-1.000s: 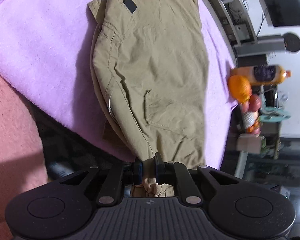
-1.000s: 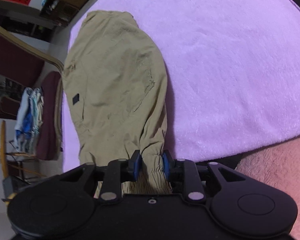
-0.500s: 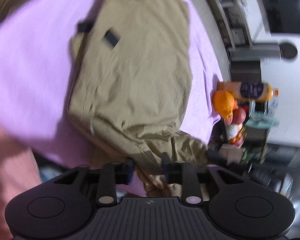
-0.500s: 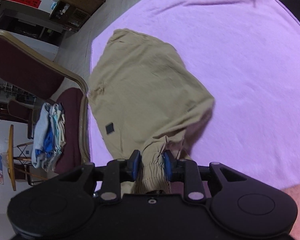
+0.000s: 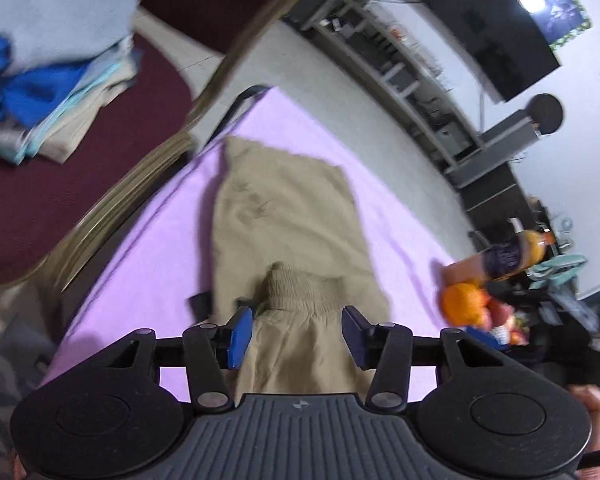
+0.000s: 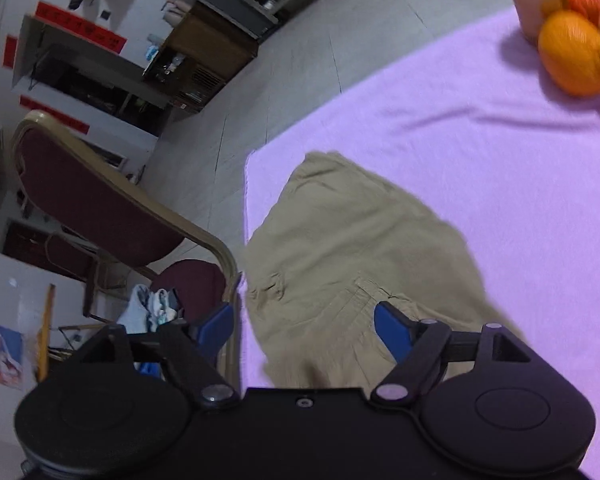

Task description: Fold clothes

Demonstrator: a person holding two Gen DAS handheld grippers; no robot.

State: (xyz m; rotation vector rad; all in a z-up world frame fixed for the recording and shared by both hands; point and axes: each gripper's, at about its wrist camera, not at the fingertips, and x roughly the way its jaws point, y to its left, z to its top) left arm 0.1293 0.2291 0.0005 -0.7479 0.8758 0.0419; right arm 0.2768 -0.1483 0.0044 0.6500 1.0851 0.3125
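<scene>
A pair of khaki trousers (image 5: 284, 220) lies folded over on the purple cloth (image 5: 148, 264); its gathered cuff (image 5: 300, 288) rests on top of the lower layer. My left gripper (image 5: 297, 334) hangs open just above the cuff, with cloth showing between the blue pads but not pinched. In the right wrist view the same trousers (image 6: 348, 248) lie near the cloth's left edge. My right gripper (image 6: 300, 328) is open wide above them and holds nothing.
A maroon chair (image 6: 100, 208) with a gold frame stands beside the table, with a stack of folded clothes (image 5: 48, 80) on its seat. An orange (image 6: 576, 56) and a juice bottle (image 5: 508, 256) sit at the cloth's far corner (image 6: 460, 128). Shelving lines the far wall.
Both grippers carried the cuffs forward over the trousers, folding them in half, then opened and let go. Both views now look farther out toward the chair.
</scene>
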